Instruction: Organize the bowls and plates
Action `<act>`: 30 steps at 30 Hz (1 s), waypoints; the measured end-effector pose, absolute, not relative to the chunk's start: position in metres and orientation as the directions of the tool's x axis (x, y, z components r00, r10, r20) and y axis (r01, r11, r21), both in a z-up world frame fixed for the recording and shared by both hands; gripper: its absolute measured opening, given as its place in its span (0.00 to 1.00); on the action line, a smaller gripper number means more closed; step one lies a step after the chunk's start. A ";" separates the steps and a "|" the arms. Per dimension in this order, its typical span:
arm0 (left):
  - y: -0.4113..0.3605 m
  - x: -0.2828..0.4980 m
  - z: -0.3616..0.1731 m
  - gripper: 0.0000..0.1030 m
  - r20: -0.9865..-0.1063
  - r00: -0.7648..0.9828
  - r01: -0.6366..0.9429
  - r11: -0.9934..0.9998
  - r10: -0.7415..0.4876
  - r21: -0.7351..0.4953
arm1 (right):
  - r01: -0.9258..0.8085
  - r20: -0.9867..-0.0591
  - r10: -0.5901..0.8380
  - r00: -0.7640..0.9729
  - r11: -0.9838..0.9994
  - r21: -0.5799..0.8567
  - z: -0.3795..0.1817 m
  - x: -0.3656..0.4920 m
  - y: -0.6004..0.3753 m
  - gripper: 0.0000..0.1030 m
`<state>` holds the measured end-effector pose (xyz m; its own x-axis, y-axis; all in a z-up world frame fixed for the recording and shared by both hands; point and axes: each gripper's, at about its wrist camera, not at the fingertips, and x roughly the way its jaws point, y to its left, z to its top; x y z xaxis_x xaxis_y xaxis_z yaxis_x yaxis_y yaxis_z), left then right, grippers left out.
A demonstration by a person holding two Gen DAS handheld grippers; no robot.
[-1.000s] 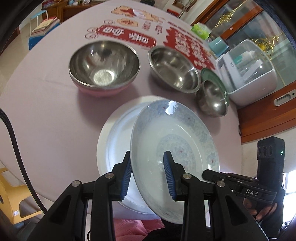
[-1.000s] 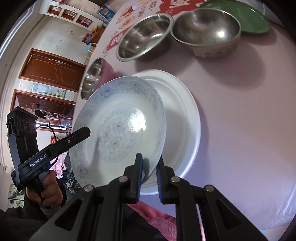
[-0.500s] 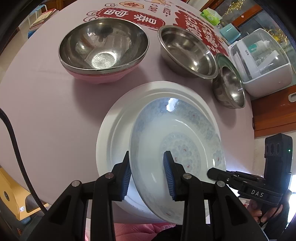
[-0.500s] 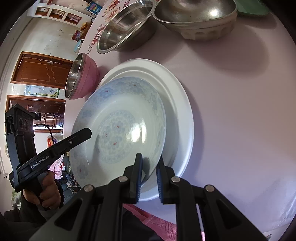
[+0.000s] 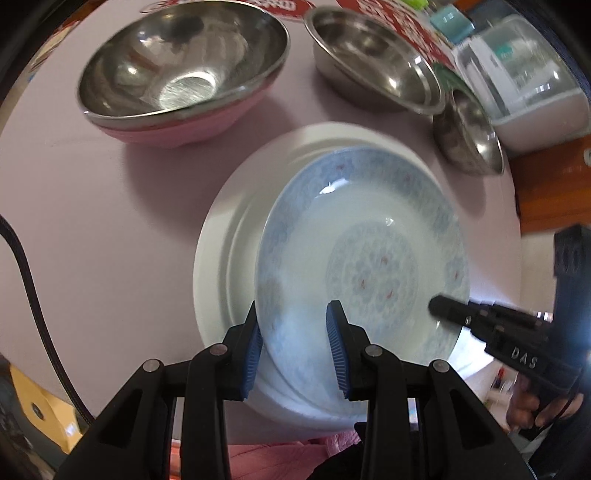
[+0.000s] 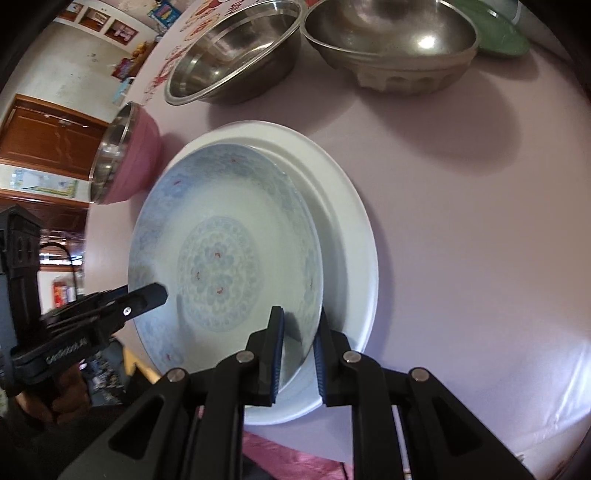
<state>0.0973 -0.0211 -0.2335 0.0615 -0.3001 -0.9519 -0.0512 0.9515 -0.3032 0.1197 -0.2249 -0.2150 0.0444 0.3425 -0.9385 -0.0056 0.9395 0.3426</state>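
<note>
A glossy, round blue-patterned plate (image 5: 362, 258) sits in a plain white plate (image 5: 221, 258) near the counter's (image 5: 92, 221) near edge, its rim clamped by the jaws of both the left gripper (image 5: 293, 343) and the right gripper (image 6: 297, 350), one on each side. Three smooth steel bowls lie toward the far edge: a pink-sided bowl (image 5: 184, 66), a wide bowl (image 5: 373, 59) and a small bowl (image 5: 469, 136). A flat green plate (image 6: 498, 33) lies behind the small bowl.
</note>
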 end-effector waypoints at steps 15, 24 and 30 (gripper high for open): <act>-0.011 0.098 -0.185 0.34 -0.925 0.086 0.300 0.895 -0.371 -0.331 | 0.233 -0.947 0.198 0.253 0.938 0.258 -0.190 0.078 -0.216 0.21; -0.012 0.090 -0.147 0.51 -0.909 0.114 0.445 0.839 -0.400 -0.313 | 0.325 -0.893 0.133 0.431 0.900 0.291 -0.161 0.039 -0.202 0.29; -0.025 0.091 -0.126 0.61 -0.887 0.152 0.487 0.814 -0.436 -0.316 | 0.326 -0.864 0.108 0.491 0.897 0.297 -0.145 0.022 -0.198 0.33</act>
<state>0.0908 -0.0248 -0.1256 0.1522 -0.4360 -0.8870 0.4875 0.8138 -0.3164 0.0218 -0.1977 -0.1454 0.4912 0.1078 -0.8644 0.3261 0.8974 0.2972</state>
